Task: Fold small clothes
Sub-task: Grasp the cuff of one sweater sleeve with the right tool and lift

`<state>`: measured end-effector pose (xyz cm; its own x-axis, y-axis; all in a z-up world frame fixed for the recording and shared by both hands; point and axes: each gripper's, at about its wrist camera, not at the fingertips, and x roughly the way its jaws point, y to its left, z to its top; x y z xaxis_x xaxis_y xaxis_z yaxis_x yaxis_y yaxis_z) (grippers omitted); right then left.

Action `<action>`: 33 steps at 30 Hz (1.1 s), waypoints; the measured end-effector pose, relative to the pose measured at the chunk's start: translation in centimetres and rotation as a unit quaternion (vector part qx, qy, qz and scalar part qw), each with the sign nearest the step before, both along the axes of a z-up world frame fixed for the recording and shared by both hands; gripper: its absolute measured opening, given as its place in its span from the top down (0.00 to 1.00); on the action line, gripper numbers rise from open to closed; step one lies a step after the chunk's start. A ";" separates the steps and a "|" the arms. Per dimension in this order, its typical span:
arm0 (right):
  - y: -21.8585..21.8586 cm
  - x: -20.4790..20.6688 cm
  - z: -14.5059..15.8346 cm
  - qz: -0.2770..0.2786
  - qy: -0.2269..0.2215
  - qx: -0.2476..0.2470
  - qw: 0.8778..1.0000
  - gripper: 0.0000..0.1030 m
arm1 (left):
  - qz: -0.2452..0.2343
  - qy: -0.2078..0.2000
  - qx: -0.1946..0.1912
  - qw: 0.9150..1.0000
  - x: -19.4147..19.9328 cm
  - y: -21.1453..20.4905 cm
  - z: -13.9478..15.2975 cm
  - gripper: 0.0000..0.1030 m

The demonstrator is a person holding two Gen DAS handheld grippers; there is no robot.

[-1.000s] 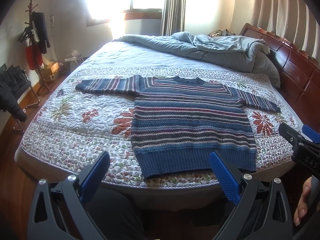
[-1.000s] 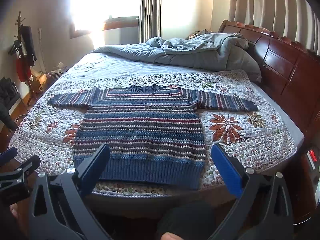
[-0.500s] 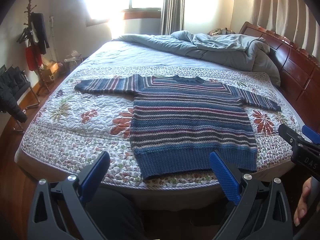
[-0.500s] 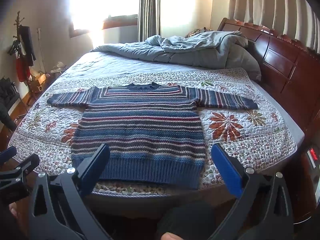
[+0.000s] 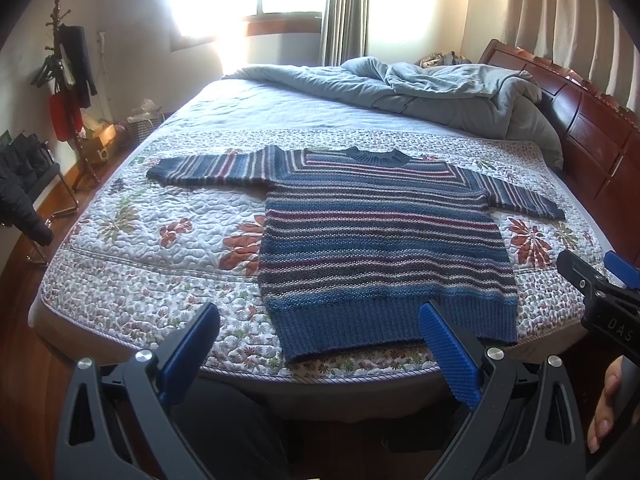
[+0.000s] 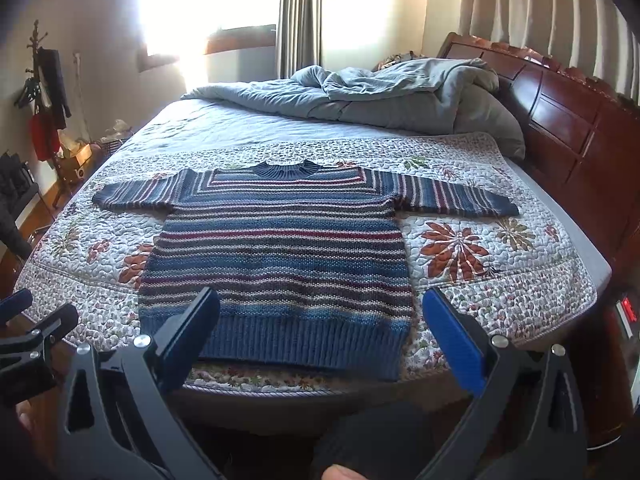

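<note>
A small blue striped knit sweater (image 5: 380,240) (image 6: 280,256) lies flat, face up, on a floral quilt (image 5: 140,248) (image 6: 500,280) at the near end of the bed, both sleeves spread sideways and the hem toward me. My left gripper (image 5: 320,340) is open and empty, held short of the bed edge in front of the hem's left half. Open and empty too, my right gripper (image 6: 320,328) hovers before the hem's middle and right. Each gripper shows at the edge of the other's view.
A rumpled grey duvet (image 5: 440,92) is piled at the far end by the dark wooden headboard (image 6: 568,120). A coat stand (image 5: 68,80) and a chair with dark clothes (image 5: 20,184) stand on the left. A hand (image 5: 604,404) holds the right gripper.
Both grippers have eased slightly forward toward the bed; the sweater looks a little nearer. Nothing was grasped and the jaws stay spread.
</note>
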<state>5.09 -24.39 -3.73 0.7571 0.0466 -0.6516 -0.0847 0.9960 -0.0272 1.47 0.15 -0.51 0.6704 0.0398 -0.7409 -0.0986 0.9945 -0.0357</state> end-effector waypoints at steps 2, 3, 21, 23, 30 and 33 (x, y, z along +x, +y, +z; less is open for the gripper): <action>-0.3 0.6 0.0 0.021 -0.015 0.003 1.000 0.02 | -0.011 0.001 -0.007 1.000 0.7 0.2 -0.5 0.04; -0.7 0.9 0.1 0.035 -0.031 0.012 0.999 0.02 | -0.025 -0.004 -0.021 0.999 1.3 0.3 -0.9 0.04; -40.6 27.9 -14.1 -0.191 0.085 0.386 0.899 0.40 | -0.156 0.024 -0.112 0.981 24.0 -3.4 -8.4 0.03; -44.8 29.7 -15.8 -0.226 0.075 0.415 0.878 0.42 | -0.162 0.035 -0.120 0.979 25.9 -4.1 -9.8 0.03; -52.2 35.3 -20.1 -0.262 0.053 0.482 0.835 0.42 | -0.153 0.056 -0.141 0.976 29.8 -5.8 -13.9 0.03; -53.2 36.2 -21.8 -0.285 0.055 0.494 0.820 0.45 | -0.148 0.056 -0.129 0.979 30.4 -5.9 -14.5 0.03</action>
